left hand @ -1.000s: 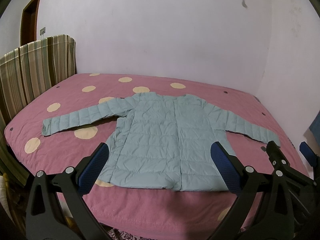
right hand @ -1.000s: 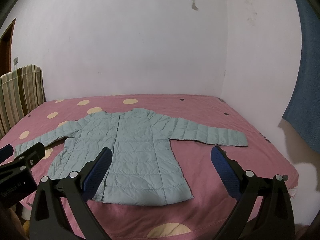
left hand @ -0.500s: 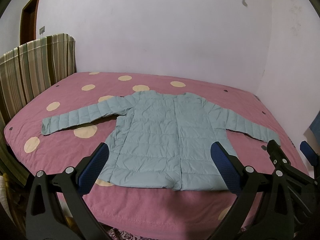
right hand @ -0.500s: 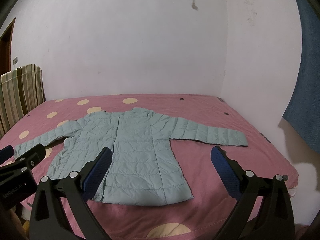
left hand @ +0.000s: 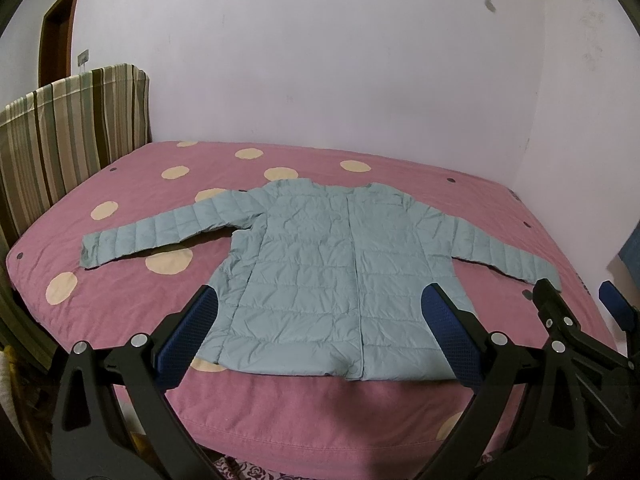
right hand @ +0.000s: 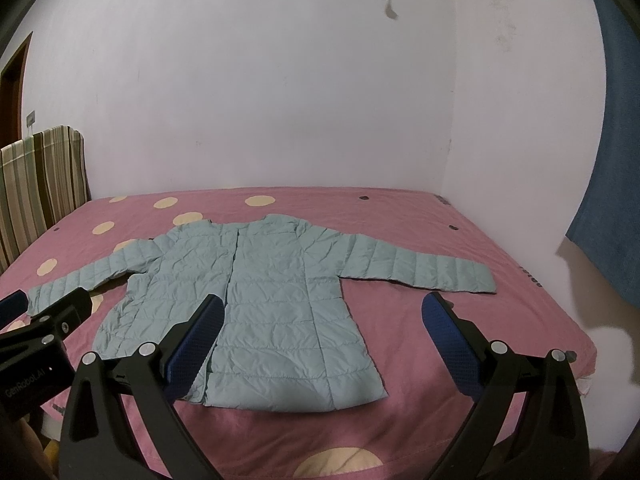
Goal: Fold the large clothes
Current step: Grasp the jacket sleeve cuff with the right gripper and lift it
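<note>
A light blue quilted jacket [left hand: 340, 276] lies flat, front up, on a pink bed [left hand: 132, 300], both sleeves spread out sideways, hem toward me. It also shows in the right wrist view [right hand: 272, 312]. My left gripper [left hand: 320, 336] is open and empty, held above the hem near the bed's front edge. My right gripper [right hand: 320, 340] is open and empty, above the jacket's right hem side. Each gripper shows at the edge of the other's view: the right one [left hand: 576, 316] and the left one [right hand: 40, 320].
The bed cover [right hand: 440, 320] is pink with cream dots. A striped headboard [left hand: 60, 136] stands at the left. White walls close the back and right. A blue curtain [right hand: 608, 184] hangs at the right. A door [left hand: 56, 44] is at the far left.
Both grippers have drifted very slightly; the jacket and bed are unchanged, and both grippers stay open.
</note>
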Demonstrator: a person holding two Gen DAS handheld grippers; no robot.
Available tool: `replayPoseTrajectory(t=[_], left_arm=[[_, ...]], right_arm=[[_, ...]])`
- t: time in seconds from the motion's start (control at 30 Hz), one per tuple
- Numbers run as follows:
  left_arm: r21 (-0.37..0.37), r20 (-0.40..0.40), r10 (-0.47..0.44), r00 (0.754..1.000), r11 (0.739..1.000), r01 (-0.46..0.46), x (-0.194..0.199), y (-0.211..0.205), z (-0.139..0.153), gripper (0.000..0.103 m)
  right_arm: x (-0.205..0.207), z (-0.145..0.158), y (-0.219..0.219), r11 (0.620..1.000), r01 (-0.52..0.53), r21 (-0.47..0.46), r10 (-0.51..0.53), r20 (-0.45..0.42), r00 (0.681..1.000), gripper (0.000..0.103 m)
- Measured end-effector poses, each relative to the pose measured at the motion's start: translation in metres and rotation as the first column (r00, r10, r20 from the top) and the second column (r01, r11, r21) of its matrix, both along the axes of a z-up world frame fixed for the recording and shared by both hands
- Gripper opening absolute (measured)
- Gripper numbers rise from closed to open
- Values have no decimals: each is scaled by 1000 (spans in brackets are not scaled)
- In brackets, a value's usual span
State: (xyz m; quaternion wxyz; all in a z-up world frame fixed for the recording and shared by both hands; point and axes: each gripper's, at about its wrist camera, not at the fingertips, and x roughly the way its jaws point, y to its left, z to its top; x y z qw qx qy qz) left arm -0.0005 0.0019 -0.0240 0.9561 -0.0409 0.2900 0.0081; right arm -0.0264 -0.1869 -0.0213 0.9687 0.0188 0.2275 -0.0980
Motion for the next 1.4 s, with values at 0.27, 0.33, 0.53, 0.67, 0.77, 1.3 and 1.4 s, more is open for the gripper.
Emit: replayPoseTrajectory(t=[0.27,0.33,0.53,0.67,0.77,1.3,1.4], left_arm=[[-31,-54,38,998,999,-40,26,13,-9,101],[-23,-65,65,996,998,-67,38,19,-16,101],[0,-108,150,983,988,-151,86,48,-45,101],[-9,-176,216,960,975,-221,124,79,-70,101],[-37,-206,278,938,956,-292,145,108,-86,101],[42,-352,496,794,856,-516,195,177,-163,101],[54,-360,509,782,848,-527,196,177,-169,101]], right_arm=[[18,-26,-15,997,-26,72,28,-30,999,98],[28,-35,-28,993,-21,115,25,-30,999,98],[65,-62,-86,975,49,215,-44,-27,999,98],[106,-87,-140,959,141,247,-120,-99,988,98],[130,-103,-178,928,187,321,-156,-119,980,98],[171,-191,-364,571,469,674,-418,-253,873,67],[167,-206,-385,503,483,717,-445,-264,856,67]])
